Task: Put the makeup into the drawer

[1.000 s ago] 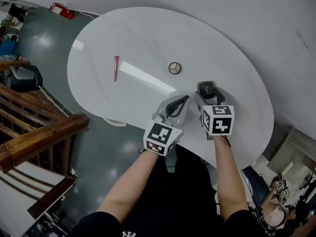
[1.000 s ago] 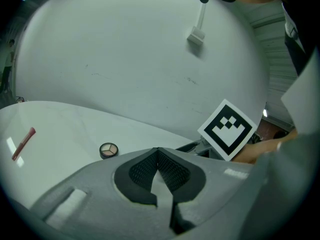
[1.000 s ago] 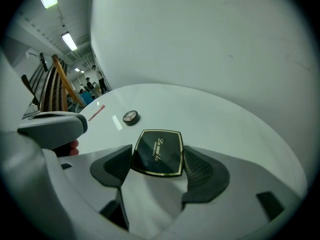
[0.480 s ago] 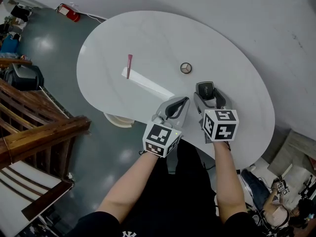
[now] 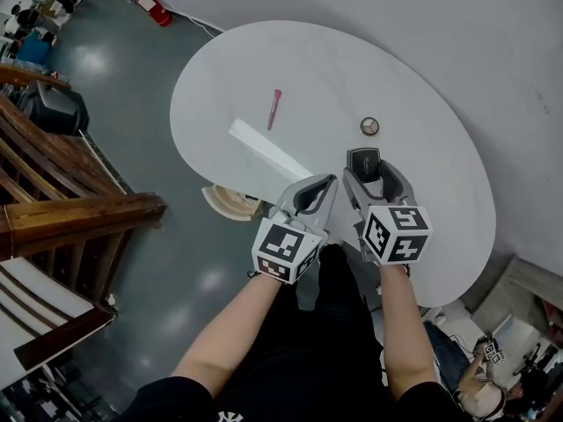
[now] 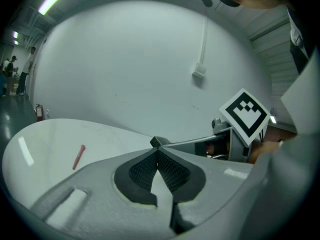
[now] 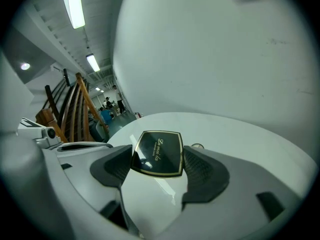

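A black square compact with a gold rim (image 7: 157,153) is held between the pads of my right gripper (image 7: 157,159), which is shut on it. In the head view this compact (image 5: 364,160) hangs in the right gripper (image 5: 366,167) over the near part of the white table (image 5: 413,192). A small round compact (image 5: 369,127) lies on the table just beyond it and shows as a small round compact (image 7: 198,146) past the jaws. A pink stick (image 5: 274,109) lies farther left and is seen as a pink stick (image 6: 78,157). My left gripper (image 5: 324,185) is shut and empty, its left gripper tips (image 6: 157,151) touching.
A wooden stair railing (image 5: 79,209) stands at the left over the grey floor. A round wooden object (image 5: 230,202) sits below the table's near-left edge. A red fire extinguisher (image 5: 158,7) lies by the far wall. The right gripper's marker cube (image 6: 245,115) is beside the left jaws.
The head view has swung, so the table, pink stick and round compact sit farther right in the picture. Both grippers keep their places and states, and the right one still holds the black compact.
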Tool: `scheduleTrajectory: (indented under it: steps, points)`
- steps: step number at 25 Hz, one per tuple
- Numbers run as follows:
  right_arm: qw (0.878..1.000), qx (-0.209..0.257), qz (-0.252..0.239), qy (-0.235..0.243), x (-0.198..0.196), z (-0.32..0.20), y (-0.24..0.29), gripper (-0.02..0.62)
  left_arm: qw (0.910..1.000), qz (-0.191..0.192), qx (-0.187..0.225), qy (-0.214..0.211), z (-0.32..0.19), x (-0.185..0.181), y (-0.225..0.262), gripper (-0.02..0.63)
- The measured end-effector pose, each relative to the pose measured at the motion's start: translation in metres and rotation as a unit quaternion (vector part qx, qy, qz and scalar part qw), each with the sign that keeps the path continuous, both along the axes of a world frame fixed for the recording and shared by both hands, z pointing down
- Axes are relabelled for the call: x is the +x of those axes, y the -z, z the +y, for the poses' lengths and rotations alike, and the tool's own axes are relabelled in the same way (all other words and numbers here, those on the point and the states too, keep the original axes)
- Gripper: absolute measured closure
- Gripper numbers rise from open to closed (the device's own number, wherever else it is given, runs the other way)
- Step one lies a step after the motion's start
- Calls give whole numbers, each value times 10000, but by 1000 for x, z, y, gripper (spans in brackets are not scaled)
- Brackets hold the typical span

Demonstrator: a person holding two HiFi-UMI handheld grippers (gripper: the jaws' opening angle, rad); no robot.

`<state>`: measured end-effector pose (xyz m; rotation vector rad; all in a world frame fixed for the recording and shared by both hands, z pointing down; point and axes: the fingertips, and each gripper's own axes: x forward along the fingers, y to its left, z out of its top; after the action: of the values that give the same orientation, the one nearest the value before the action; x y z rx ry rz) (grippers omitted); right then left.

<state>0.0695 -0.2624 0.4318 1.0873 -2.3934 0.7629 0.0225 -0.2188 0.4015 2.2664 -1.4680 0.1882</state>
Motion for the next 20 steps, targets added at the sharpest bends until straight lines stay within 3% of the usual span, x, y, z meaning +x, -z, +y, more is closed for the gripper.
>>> scheduleTrajectory:
  steps: [10, 20]
  points:
    - [9956, 148, -457, 806, -108, 53, 23, 264, 9953, 14, 107, 967, 55, -106, 8, 597]
    - [9861, 87, -546, 1564, -205, 104, 21, 265, 9842, -13, 71, 1768, 105, -202, 0, 597]
